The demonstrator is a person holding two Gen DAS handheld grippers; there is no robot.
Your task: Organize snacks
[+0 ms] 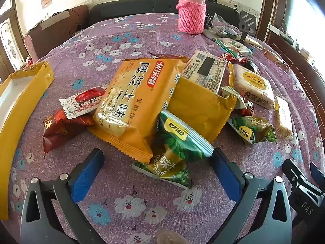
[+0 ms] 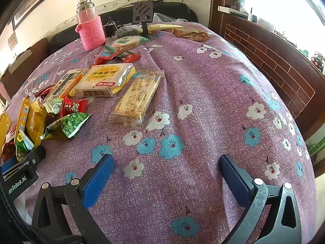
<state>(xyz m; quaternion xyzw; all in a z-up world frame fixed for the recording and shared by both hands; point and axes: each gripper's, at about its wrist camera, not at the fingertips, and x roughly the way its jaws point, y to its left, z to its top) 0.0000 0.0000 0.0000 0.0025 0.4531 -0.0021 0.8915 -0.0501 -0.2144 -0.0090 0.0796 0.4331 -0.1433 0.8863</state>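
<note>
Snacks [image 1: 130,105] are heaped loose beside the yellow box [image 1: 26,93], so both the left gripper [image 1: 156,172] and right gripper [image 2: 166,174] are held wide and empty, ready for sorting.

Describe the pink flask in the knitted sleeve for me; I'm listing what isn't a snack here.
The pink flask in a knitted sleeve stands upright at the far side of the floral purple tablecloth. Its body looks like pink plastic or metal, topped by a shiny silver metal cap. A chunky pink knitted sleeve wraps its lower half, with a small knitted loop on one side. It stands apart from the snack pile, and nothing touches it except the cloth below. Its cap is on.
</note>
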